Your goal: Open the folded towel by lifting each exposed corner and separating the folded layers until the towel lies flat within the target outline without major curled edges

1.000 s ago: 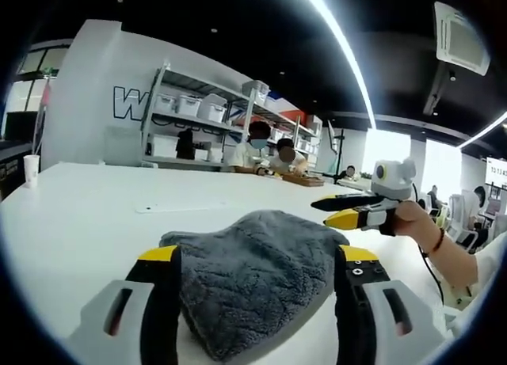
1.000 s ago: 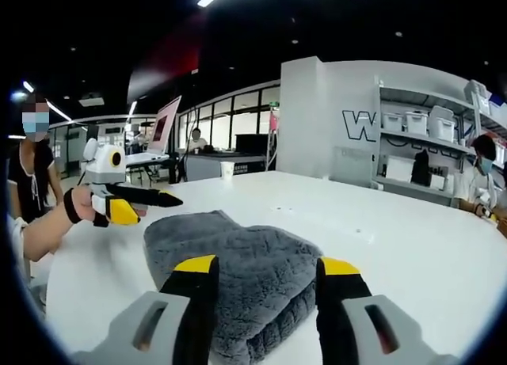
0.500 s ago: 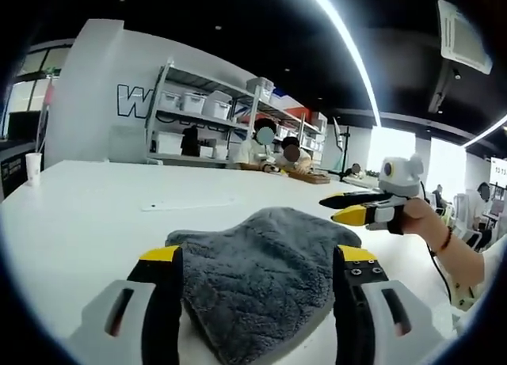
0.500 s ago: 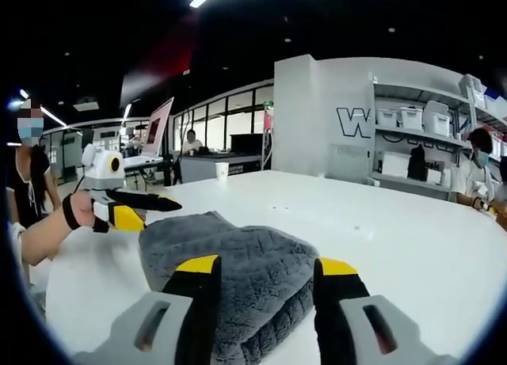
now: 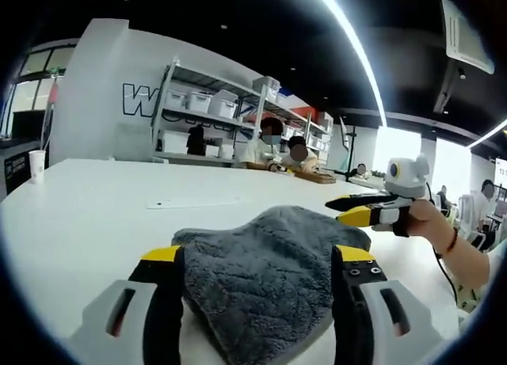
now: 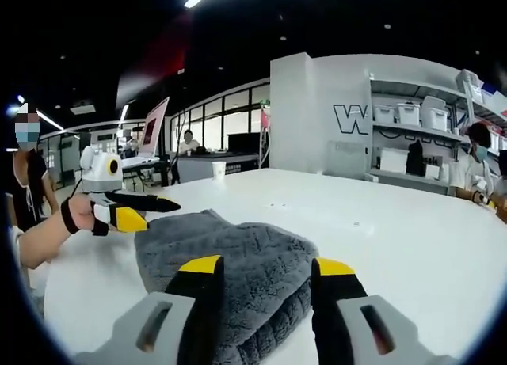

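Left gripper (image 5: 257, 258) & right gripper (image 6: 260, 266), both wide and empty, are straddling the folded towel (image 5: 265, 278); we're creeping in closer vs a sec ago, no corner lifted yet.

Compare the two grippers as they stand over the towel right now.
The left gripper has its fingers spread wide, the grey towel between them; seen in the right gripper view it looks nearly closed. The right gripper is likewise spread, but looks nearly shut seen in the left gripper view. Both have yellow-tipped black fingers and grip nothing.
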